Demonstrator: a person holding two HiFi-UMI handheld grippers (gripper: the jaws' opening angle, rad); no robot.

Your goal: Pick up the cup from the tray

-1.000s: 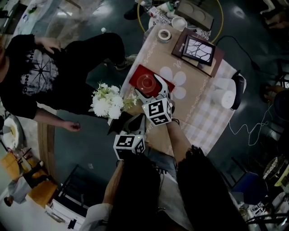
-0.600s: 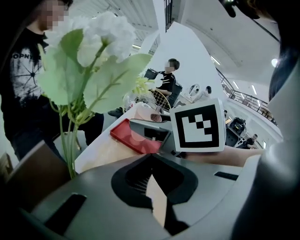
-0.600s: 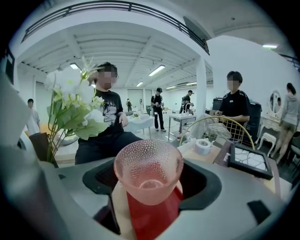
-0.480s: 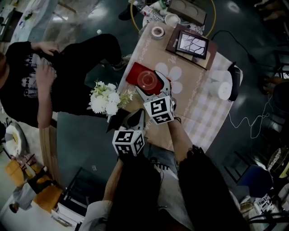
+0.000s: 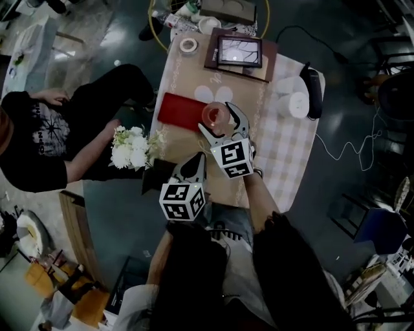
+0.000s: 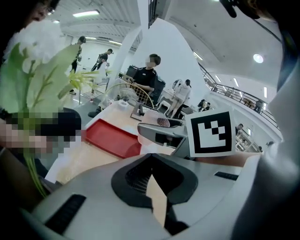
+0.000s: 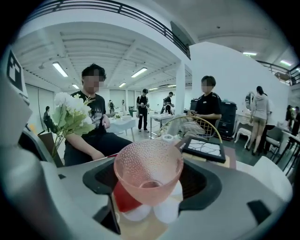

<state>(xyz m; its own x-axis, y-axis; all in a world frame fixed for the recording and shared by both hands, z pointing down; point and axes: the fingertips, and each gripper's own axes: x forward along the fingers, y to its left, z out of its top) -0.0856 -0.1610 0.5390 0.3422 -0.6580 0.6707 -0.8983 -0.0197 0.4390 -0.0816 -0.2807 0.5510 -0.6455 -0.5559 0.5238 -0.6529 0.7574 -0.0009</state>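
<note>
My right gripper (image 5: 217, 117) clasped the pink cup (image 7: 147, 171) between its jaws, at the right end of the red tray (image 5: 180, 110), upper middle of the frame. My left gripper (image 5: 194, 165), jaws together and empty, was at the lower edge of the table (image 5: 288, 155), with bare cloth to its right.

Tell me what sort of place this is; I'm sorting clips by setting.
Probably a large open hall or shared workspace: high white ceiling with strip lights, a mezzanine railing, and several people standing among other tables.

Pink dimpled translucent cup (image 7: 147, 168), upright, clamped in right gripper (image 7: 149, 199) jaws, at end of red tray (image 5: 180, 110)
</note>
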